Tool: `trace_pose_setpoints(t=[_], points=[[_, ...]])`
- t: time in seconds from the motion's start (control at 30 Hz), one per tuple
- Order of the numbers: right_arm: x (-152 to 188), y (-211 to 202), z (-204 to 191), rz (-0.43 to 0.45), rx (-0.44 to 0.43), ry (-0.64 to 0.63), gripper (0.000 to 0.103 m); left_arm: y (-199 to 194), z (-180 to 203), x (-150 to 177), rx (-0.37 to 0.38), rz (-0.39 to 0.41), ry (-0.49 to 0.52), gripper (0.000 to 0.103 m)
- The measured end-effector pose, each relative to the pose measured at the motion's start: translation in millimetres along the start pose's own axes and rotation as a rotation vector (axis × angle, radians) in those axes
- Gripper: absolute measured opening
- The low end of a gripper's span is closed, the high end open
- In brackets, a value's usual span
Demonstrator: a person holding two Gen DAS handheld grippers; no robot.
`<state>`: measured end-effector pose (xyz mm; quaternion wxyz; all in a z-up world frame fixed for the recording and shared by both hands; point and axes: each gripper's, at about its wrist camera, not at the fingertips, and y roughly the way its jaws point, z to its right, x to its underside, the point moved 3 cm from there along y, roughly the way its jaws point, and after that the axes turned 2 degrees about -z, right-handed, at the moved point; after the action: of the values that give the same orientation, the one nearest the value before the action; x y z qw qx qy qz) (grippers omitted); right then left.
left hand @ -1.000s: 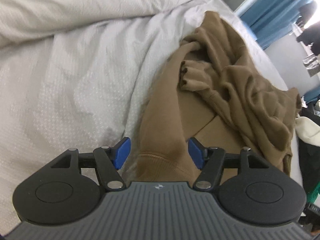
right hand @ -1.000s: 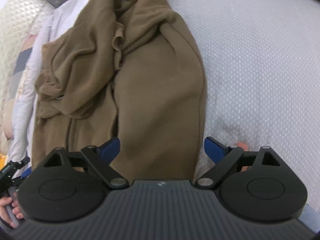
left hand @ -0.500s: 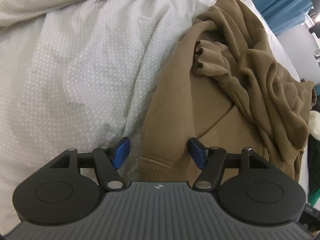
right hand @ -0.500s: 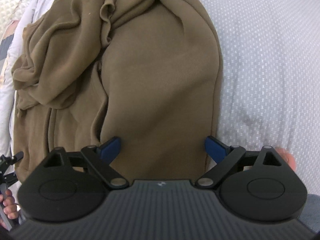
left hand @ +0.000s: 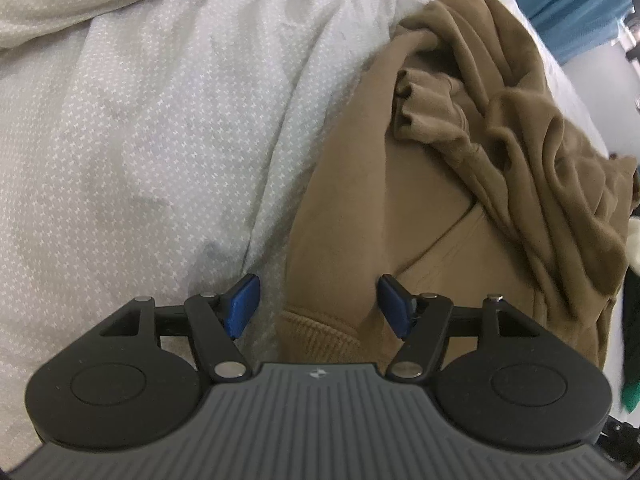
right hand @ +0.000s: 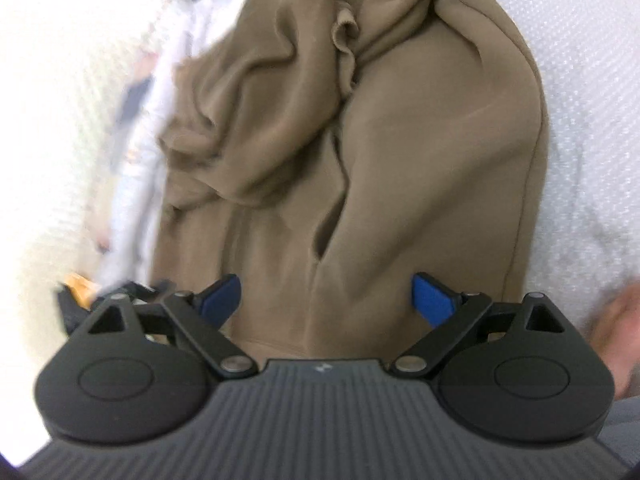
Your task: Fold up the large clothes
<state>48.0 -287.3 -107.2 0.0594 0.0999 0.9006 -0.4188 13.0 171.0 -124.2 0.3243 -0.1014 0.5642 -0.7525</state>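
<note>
My left gripper (left hand: 319,306) and right gripper (right hand: 326,300) hang over the hoodie (left hand: 460,184) hem, jaws open, on the bed (left hand: 152,128).

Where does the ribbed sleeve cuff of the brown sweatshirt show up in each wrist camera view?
Left wrist view: the ribbed sleeve cuff lies upper right of centre, on top of the brown sweatshirt.
Right wrist view: the cuff sits near the top centre, bunched among the folds.
Shared landmark: the sweatshirt's long smooth panel, running from the cuff down toward the open blue fingertips, over the white dotted bedsheet.
</note>
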Motion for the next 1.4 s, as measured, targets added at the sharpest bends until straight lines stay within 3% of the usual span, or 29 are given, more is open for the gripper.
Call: trace_pose_setpoints(t=[0.17, 0.27, 0.4, 0.5, 0.6, 0.67, 0.87, 1.03, 1.2, 1.23, 1.4], points=[[-0.3, 2.1, 9.4, 0.004, 0.252, 0.034, 0.088, 6.7, 16.7, 6.1, -0.035, -0.041, 0.087, 0.067], [-2.0, -9.5, 13.6, 0.037, 0.349, 0.031, 0.09, 2.3, 24.8, 9.5, -0.043, -0.016, 0.138, 0.049], [-0.5, 0.3, 19.4, -0.023, 0.35, 0.038, 0.088, -9.5, 39.3, 15.2, -0.018, 0.053, 0.213, 0.022], [-2.0, 9.5, 24.1, -0.049, 0.368, 0.074, 0.102, -27.7, 42.1, 18.7, 0.034, 0.156, 0.24, 0.018], [-6.4, 23.1, 33.1, -0.108, 0.341, 0.164, 0.103, -38.0, 31.6, 18.0, 0.115, 0.192, 0.184, 0.017], [-8.4, 27.0, 33.5, -0.114, 0.342, 0.16, 0.103, -39.4, 23.4, 15.4, 0.151, 0.191, 0.137, 0.017], [-14.3, 39.1, 32.7, -0.111, 0.266, 0.186, 0.103, -43.3, 25.4, 15.0, 0.148, 0.188, 0.124, 0.017], [-14.1, 17.7, 21.5, -0.003, 0.014, 0.149, 0.103, -37.8, 15.7, 13.0, 0.178, 0.18, 0.076, 0.017], [-15.5, -3.7, 24.9, 0.105, -0.318, 0.195, 0.103, -36.0, 8.6, 10.0, 0.206, 0.169, 0.013, 0.017], [-16.7, -5.7, 21.0, 0.112, -0.331, 0.195, 0.103, -35.9, 7.7, 9.6, 0.208, 0.167, 0.005, 0.017], [-21.7, 10.7, 19.8, 0.068, -0.228, 0.17, 0.103, -27.2, 5.6, 7.4, 0.172, 0.121, -0.03, 0.017]])
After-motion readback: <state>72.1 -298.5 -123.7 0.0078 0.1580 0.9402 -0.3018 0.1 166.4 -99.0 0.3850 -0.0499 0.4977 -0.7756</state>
